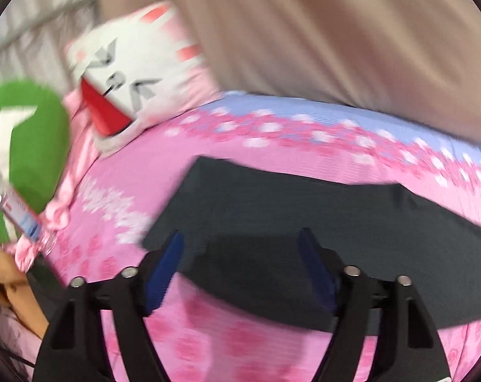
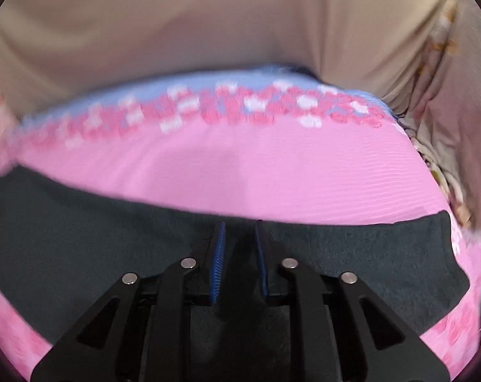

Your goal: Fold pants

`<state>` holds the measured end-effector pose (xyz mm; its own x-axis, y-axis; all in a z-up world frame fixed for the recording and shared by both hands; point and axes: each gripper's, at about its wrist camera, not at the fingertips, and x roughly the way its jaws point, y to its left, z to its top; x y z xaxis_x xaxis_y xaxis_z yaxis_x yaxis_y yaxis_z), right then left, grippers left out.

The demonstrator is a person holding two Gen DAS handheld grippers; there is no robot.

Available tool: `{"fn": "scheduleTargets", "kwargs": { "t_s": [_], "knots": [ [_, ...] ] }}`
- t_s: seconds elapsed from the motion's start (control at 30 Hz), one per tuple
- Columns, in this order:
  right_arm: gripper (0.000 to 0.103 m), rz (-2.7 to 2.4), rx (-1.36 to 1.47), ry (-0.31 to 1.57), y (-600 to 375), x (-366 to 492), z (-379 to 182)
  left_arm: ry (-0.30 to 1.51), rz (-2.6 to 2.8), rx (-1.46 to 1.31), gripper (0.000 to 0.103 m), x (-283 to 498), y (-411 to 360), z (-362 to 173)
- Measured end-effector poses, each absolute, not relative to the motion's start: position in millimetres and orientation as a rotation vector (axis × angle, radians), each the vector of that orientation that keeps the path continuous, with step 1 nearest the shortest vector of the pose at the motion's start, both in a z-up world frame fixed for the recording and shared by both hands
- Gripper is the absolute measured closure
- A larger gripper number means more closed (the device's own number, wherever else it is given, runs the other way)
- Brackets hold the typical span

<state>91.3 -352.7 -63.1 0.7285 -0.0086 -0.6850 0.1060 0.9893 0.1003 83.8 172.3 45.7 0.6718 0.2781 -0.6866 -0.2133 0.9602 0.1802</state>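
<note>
On a pink flowered bedsheet [image 1: 151, 172] we see the dark pants [image 1: 304, 222] spread flat, one end squared off. Our left gripper [image 1: 242, 238] hangs above them with its jaws wide apart, holding nothing. Our right gripper [image 2: 239, 227] sits over the far edge of the pants [image 2: 81, 222], jaws narrowed to a slim gap; we cannot tell whether cloth is pinched. A cat-face pillow [image 1: 135, 73] lies beyond.

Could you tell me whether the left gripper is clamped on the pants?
No, the left gripper hangs wide open above the pants, with nothing between its fingers.
</note>
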Motion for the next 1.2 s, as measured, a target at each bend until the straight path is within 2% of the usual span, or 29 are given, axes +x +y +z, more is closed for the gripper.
{"fn": "scheduleTargets", "kwargs": {
  "t_s": [0.13,0.3,0.37,0.4,0.43,0.6,0.7,0.83,0.93,1.1,1.2],
  "knots": [
    [0.088,-0.187,0.047,0.851,-378,106,-89,0.77,0.203,0.171,0.029,85,101,13],
    [0.086,-0.289,0.181,0.769,-440,77,-72,0.811,0.121,0.173,0.028,87,40,-18],
    [0.086,-0.335,0.175,0.842,-464,78,-88,0.791,0.149,0.207,0.027,86,22,-28],
    [0.084,-0.36,0.164,0.884,-474,80,-98,0.784,0.163,0.223,0.026,86,16,-31],
    [0.079,-0.337,0.23,0.849,-488,70,-96,0.787,0.172,0.234,0.026,87,13,-35],
    [0.078,-0.362,0.285,0.76,-507,12,-77,0.782,0.203,0.264,0.025,84,-4,-54],
    [0.08,-0.363,0.306,0.859,-521,15,-105,0.803,0.203,0.288,0.023,87,-9,-58],
    [0.079,-0.391,0.302,0.766,-518,-4,-85,0.816,0.207,0.276,0.02,88,-5,-61],
    [0.062,-0.377,0.419,0.759,-526,-12,-99,0.816,0.22,0.293,0.019,88,-7,-61],
    [0.054,-0.403,0.516,0.69,-537,-28,-99,0.815,0.234,0.305,0.016,89,-8,-61],
    [0.054,-0.425,0.557,0.665,-543,-33,-99,0.819,0.229,0.296,0.016,89,-7,-61]
  ]
}}
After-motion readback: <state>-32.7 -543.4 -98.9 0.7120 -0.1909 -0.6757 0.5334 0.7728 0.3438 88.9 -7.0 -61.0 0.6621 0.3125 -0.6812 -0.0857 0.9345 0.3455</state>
